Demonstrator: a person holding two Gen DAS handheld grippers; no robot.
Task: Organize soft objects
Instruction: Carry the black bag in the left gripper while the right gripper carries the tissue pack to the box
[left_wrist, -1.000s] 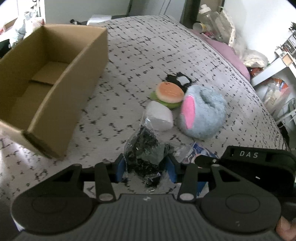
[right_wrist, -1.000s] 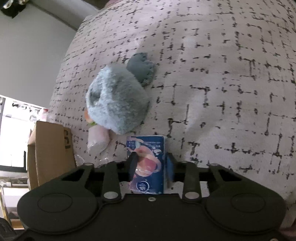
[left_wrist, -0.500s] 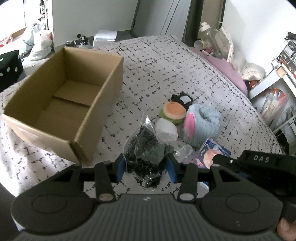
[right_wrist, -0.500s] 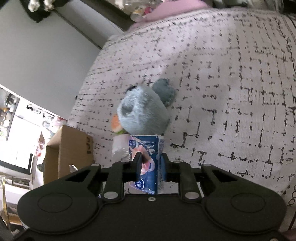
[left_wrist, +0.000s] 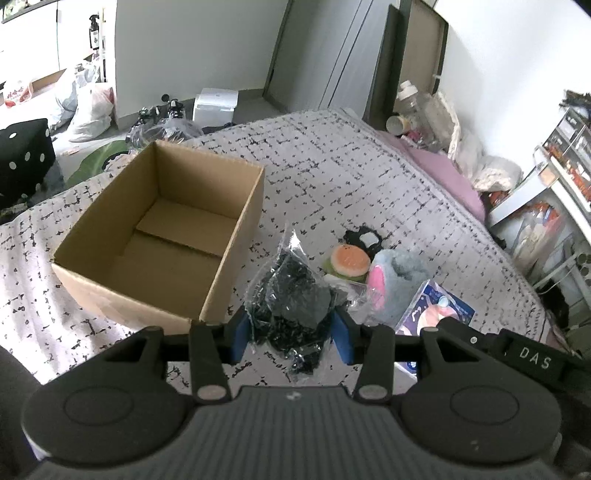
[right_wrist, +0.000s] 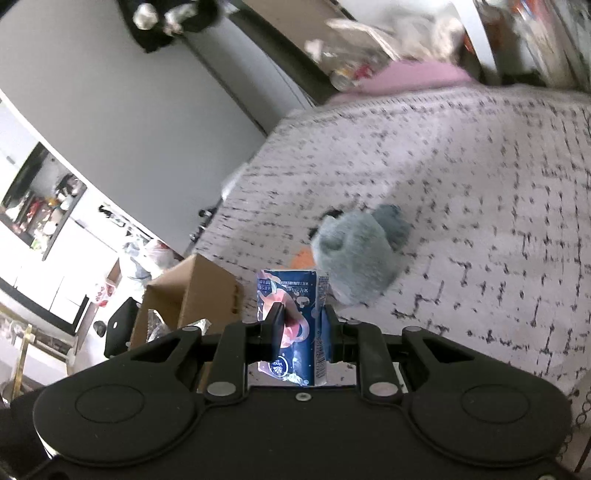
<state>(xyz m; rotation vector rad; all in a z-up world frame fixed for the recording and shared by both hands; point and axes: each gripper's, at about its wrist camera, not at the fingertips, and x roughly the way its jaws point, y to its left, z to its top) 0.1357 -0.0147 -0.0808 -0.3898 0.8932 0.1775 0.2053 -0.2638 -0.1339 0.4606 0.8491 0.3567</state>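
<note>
The open brown cardboard box (left_wrist: 159, 236) is sitting on the bed (left_wrist: 332, 173) with its black-flecked pale cover, lying ahead and to the left of both raised loads, its long axis running away from the left wrist camera and its floor bare. That makes the left gripper (left_wrist: 291, 332) the nearer one, judging by the box corner just beyond its left pad; the right gripper (right_wrist: 301, 326) is seeing only the box's outer wall (right_wrist: 192, 291), farther to its left. The fluffy grey-blue plush with a pink patch (left_wrist: 399, 284) is resting on the bed beside an orange-topped burger-shaped squishy toy (left_wrist: 349, 260). The left gripper is clamping a crinkly clear plastic bag of black shreds (left_wrist: 291, 302). The right gripper is squeezing a flat dark-blue tissue packet with pink print (right_wrist: 291, 317), standing upright between its pads.
</note>
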